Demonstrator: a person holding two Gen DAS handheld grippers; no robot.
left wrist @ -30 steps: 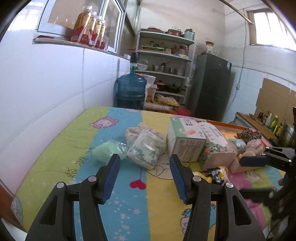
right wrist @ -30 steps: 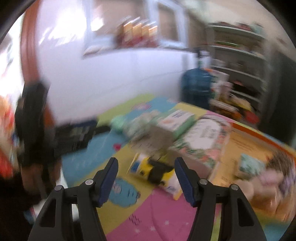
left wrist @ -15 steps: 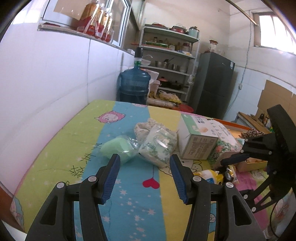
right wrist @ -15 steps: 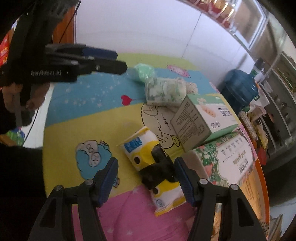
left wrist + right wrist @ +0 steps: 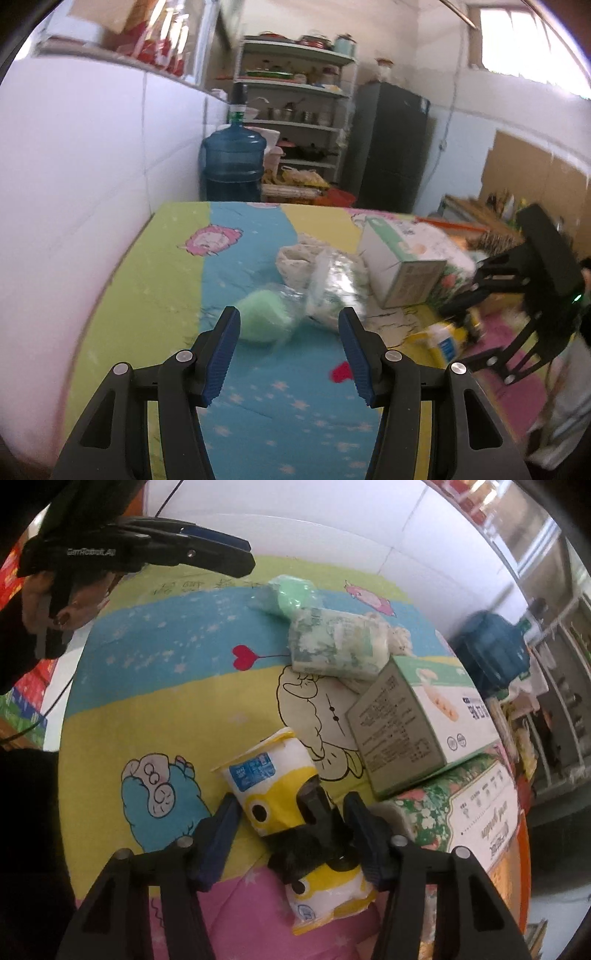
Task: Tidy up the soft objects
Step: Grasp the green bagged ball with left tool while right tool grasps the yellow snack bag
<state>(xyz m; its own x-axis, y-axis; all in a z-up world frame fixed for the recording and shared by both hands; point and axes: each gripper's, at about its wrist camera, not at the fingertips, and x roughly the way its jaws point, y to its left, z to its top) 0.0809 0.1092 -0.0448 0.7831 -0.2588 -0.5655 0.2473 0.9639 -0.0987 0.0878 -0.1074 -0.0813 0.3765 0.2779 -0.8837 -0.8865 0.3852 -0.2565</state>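
My left gripper (image 5: 288,325) is open just short of a mint-green soft bundle in clear wrap (image 5: 264,319), which also shows in the right wrist view (image 5: 291,592). Beside it lies a green-and-white patterned soft pack (image 5: 334,291) (image 5: 332,644). My right gripper (image 5: 291,812) is open, its jaws on either side of a yellow-and-white tissue pack (image 5: 284,786) with a black band, lying on the cartoon mat (image 5: 155,694). That pack shows in the left wrist view (image 5: 441,338) under the right gripper (image 5: 461,306).
A green-and-white carton (image 5: 413,723) (image 5: 399,266) leans on a floral box (image 5: 476,812). A blue water jug (image 5: 233,166), shelves (image 5: 295,107) and a dark fridge (image 5: 388,147) stand beyond the mat. A white tiled wall (image 5: 92,166) runs along the left.
My left gripper has moved forward toward the green bundle. My right gripper has lowered so the yellow tissue pack sits between its jaws.
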